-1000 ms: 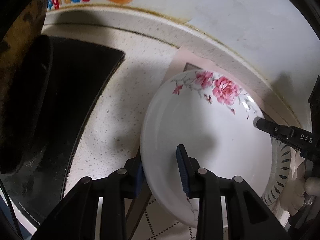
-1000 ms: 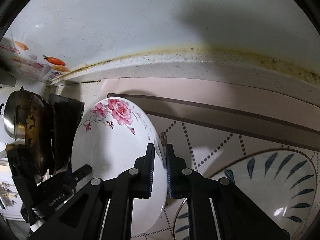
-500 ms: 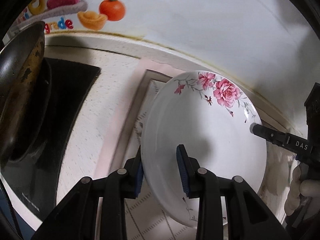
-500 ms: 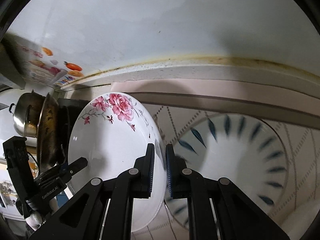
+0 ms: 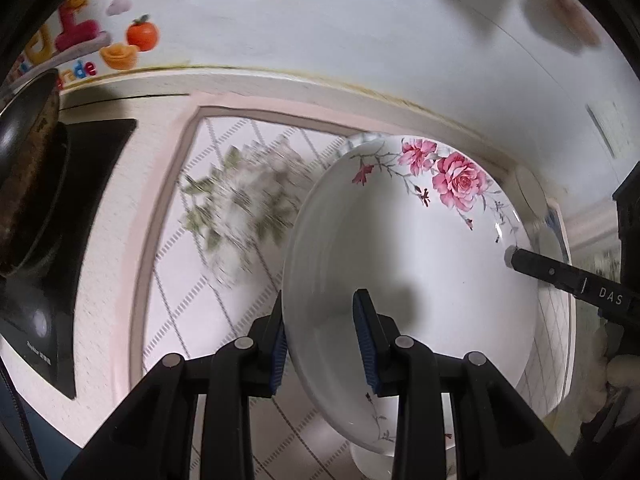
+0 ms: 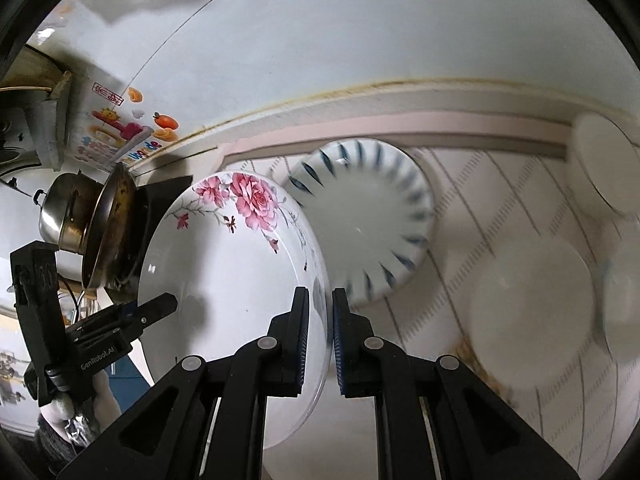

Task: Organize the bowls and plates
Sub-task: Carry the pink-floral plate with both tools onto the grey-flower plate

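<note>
A white plate with pink roses (image 5: 404,248) is held in the air between both grippers, tilted on edge. My left gripper (image 5: 320,332) is shut on its near rim. My right gripper (image 6: 318,336) is shut on the opposite rim; the plate shows in the right wrist view (image 6: 232,272) too. One finger of the right gripper (image 5: 560,276) reaches in from the right in the left wrist view. A white bowl with blue leaf strokes (image 6: 368,224) sits on the patterned mat (image 6: 460,208) below and behind the plate. Plain white bowls (image 6: 528,312) lie to its right.
A black stove top (image 5: 80,208) with a dark wok (image 5: 28,168) is at the left, with a steel pot (image 6: 68,212) behind. A white wall with a fruit sticker (image 5: 120,40) backs the counter. Another white dish (image 6: 604,160) stands at the far right.
Both grippers have lifted the rose plate higher and carried it to the right. More of the mat, the blue-striped bowl and the white bowls have come into view below.
</note>
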### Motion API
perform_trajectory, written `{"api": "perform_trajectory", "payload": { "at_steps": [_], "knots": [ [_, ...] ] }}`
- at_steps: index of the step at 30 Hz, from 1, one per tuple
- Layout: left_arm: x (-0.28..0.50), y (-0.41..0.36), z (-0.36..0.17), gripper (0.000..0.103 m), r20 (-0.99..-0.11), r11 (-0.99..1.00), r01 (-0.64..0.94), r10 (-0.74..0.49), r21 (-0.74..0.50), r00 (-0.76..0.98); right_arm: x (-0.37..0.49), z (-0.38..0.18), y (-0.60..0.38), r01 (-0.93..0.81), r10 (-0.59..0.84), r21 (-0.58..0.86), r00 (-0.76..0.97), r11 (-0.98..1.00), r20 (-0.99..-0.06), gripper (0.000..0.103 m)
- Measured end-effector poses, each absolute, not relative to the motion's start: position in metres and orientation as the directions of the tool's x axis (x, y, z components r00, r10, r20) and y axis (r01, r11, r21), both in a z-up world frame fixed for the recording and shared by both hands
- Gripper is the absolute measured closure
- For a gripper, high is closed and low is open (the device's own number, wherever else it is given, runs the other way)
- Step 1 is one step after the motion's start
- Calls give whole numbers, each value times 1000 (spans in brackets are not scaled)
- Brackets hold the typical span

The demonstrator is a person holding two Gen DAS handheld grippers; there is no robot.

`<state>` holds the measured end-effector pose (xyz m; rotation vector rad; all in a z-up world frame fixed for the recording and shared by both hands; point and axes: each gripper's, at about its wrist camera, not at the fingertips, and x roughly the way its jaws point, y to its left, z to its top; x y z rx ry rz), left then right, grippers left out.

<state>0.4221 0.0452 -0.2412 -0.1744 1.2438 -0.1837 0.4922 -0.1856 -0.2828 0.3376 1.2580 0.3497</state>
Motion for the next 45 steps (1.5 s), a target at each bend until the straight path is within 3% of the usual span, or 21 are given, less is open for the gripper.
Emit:
{"api": "perform_trajectory", "payload": {
  "at_steps": [21,45],
  "knots": [
    [339,-13,-302,75,-973,976,141,-185,-166,138,347,-354,-241,35,382,393,173,919,-908,90],
    [331,-30,-333,75,-989,982,146,-130,-119,66,343,-384,-230,9,309,312,115,950,-944,90]
  ]
}}
